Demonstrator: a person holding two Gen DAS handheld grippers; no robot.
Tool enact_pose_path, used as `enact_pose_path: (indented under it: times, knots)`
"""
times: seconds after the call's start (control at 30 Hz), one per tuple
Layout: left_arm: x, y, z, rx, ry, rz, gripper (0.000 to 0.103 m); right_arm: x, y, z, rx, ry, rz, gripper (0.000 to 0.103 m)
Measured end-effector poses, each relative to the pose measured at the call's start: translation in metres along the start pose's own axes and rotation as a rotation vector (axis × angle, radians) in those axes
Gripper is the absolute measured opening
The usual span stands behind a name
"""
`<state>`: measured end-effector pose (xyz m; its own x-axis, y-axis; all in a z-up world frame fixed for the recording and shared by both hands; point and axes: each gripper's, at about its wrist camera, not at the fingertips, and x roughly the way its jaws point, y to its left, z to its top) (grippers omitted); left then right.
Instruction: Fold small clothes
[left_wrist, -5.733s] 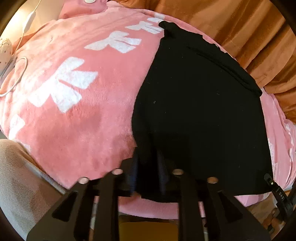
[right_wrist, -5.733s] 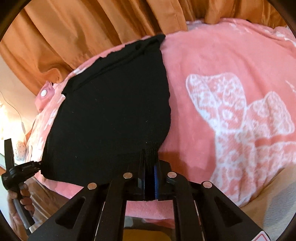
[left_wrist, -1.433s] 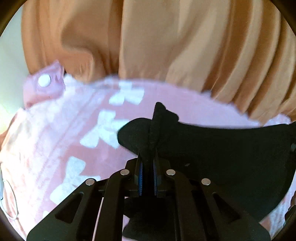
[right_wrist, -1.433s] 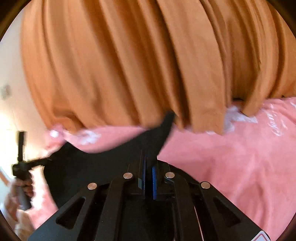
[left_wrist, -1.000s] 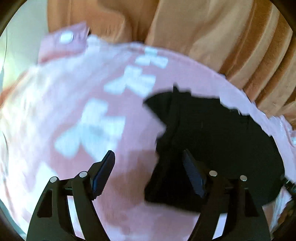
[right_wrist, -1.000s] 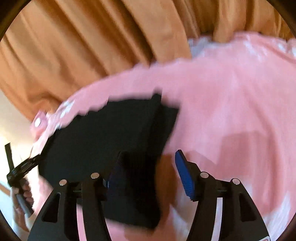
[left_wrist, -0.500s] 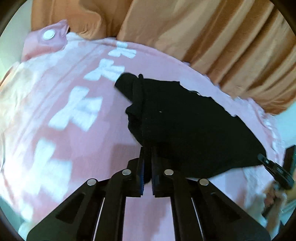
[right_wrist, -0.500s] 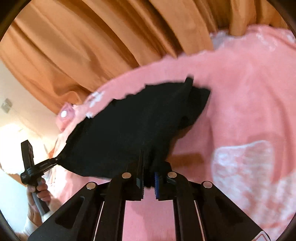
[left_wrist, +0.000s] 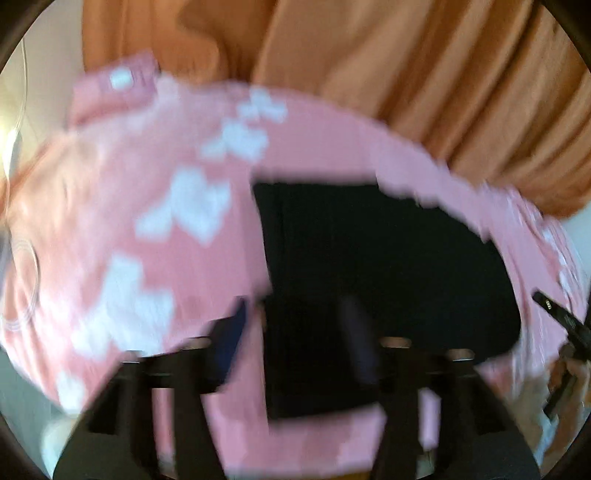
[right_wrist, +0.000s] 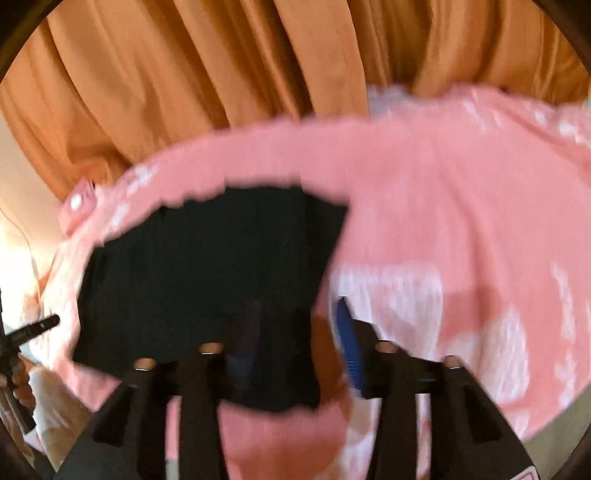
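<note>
- Both tools — left tool (left_wrist: 295, 343) and right tool (right_wrist: 299, 339) — now gape wide, having just released the black garment (left_wrist: 369, 258).
- Garment lies folded on the pink blanket (right_wrist: 443, 203) — this fold looks done.

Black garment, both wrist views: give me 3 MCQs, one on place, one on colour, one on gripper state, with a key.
1. Where does the black garment lie?
A. On the pink blanket
B. Draped over the curtain
C. On a wooden floor

2. What colour is the curtain behind the bed?
A. Blue
B. Orange
C. Grey

3. How do the left gripper and right gripper stand?
A. Both shut on the garment
B. Left shut, right open
C. Both open

Key:
1 A, pink blanket shows on all sides of the garment.
2 B, orange folds fill the top of both views.
3 C, the fingers stand apart in each view, blur aside.
</note>
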<state>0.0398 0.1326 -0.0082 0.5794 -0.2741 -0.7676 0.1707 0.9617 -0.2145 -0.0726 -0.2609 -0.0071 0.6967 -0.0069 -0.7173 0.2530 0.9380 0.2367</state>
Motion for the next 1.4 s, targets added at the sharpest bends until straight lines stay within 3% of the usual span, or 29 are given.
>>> enact_pose_path:
  times: [0.07, 0.17, 0.23, 0.27, 0.3, 0.33, 0.43, 0.57, 0.6, 0.67, 0.77, 0.8, 0.83, 0.87, 0.9, 0.93, 1.03, 1.13, 1.17, 1.27, 1.33, 1.37, 1.4]
  knots:
    - [0.03, 0.002, 0.026, -0.009, -0.01, 0.024, 0.063, 0.019, 0.009, 0.022, -0.011, -0.019, 0.031, 0.051]
    - [0.086, 0.006, 0.042, -0.054, 0.056, 0.016, 0.063, 0.066, 0.019, 0.043, -0.046, 0.002, 0.001, 0.052]
    - [0.117, 0.003, 0.041, -0.059, 0.121, 0.039, 0.048, 0.096, 0.023, 0.045, -0.07, 0.062, -0.014, 0.052]
    - [0.126, -0.001, 0.036, -0.056, 0.154, 0.027, 0.026, 0.106, 0.023, 0.042, -0.074, 0.102, 0.0, 0.034]
    - [0.122, 0.0, 0.034, -0.046, 0.144, 0.022, 0.017, 0.112, 0.027, 0.038, -0.077, 0.127, 0.019, 0.007]
    - [0.114, -0.005, 0.033, -0.014, 0.114, 0.03, 0.009, 0.107, 0.03, 0.035, -0.08, 0.119, 0.04, 0.006]
    - [0.075, -0.016, 0.042, 0.052, 0.02, 0.004, 0.009, 0.041, 0.047, 0.042, -0.132, -0.057, 0.134, 0.005]
    - [0.055, -0.019, 0.074, 0.029, -0.052, -0.052, 0.009, -0.017, 0.049, 0.072, -0.125, -0.253, 0.181, 0.005]
    - [0.06, -0.022, 0.083, 0.031, -0.067, -0.033, 0.009, -0.016, 0.044, 0.08, -0.124, -0.279, 0.149, 0.005]
    - [0.092, -0.023, 0.089, 0.024, -0.031, 0.016, 0.011, 0.014, 0.028, 0.088, -0.096, -0.224, 0.079, 0.005]
    - [0.15, -0.013, 0.074, -0.035, 0.153, 0.058, 0.014, 0.103, -0.008, 0.075, 0.0, 0.032, 0.028, 0.005]
    - [0.151, -0.009, 0.066, -0.063, 0.148, 0.044, 0.016, 0.124, -0.013, 0.063, 0.01, 0.103, 0.005, 0.006]
    - [0.14, -0.005, 0.06, -0.075, 0.108, 0.036, 0.022, 0.127, -0.014, 0.057, 0.013, 0.107, 0.011, 0.006]
    - [0.13, -0.002, 0.055, -0.074, 0.099, 0.058, 0.039, 0.118, -0.012, 0.05, 0.011, 0.06, 0.009, 0.009]
    - [0.121, 0.002, 0.051, -0.08, 0.098, 0.069, 0.05, 0.107, -0.009, 0.048, 0.014, 0.047, -0.004, 0.019]
    - [0.107, 0.008, 0.043, -0.097, 0.089, 0.058, 0.053, 0.099, -0.008, 0.048, 0.024, 0.049, -0.005, 0.024]
    - [0.076, 0.025, 0.013, -0.157, 0.1, 0.008, 0.062, 0.054, -0.012, 0.026, 0.095, 0.015, 0.038, 0.061]
    - [0.067, 0.032, -0.021, -0.241, 0.149, -0.067, 0.064, 0.034, -0.013, -0.018, 0.126, 0.069, 0.053, 0.064]
    - [0.065, 0.028, -0.029, -0.241, 0.132, -0.081, 0.066, 0.034, -0.01, -0.028, 0.145, 0.095, 0.069, 0.064]
    - [0.068, 0.001, -0.028, -0.143, 0.099, -0.05, 0.068, 0.036, -0.002, -0.062, 0.202, 0.156, 0.151, 0.065]
    - [0.076, -0.016, -0.022, -0.089, 0.101, -0.064, 0.057, 0.036, 0.011, -0.065, 0.158, 0.134, 0.13, 0.064]
    - [0.081, -0.022, -0.017, -0.061, 0.115, -0.064, 0.034, 0.038, 0.017, -0.062, 0.146, 0.131, 0.14, 0.052]
    - [0.083, -0.024, -0.013, -0.053, 0.132, -0.074, 0.006, 0.039, 0.02, -0.057, 0.153, 0.125, 0.175, 0.017]
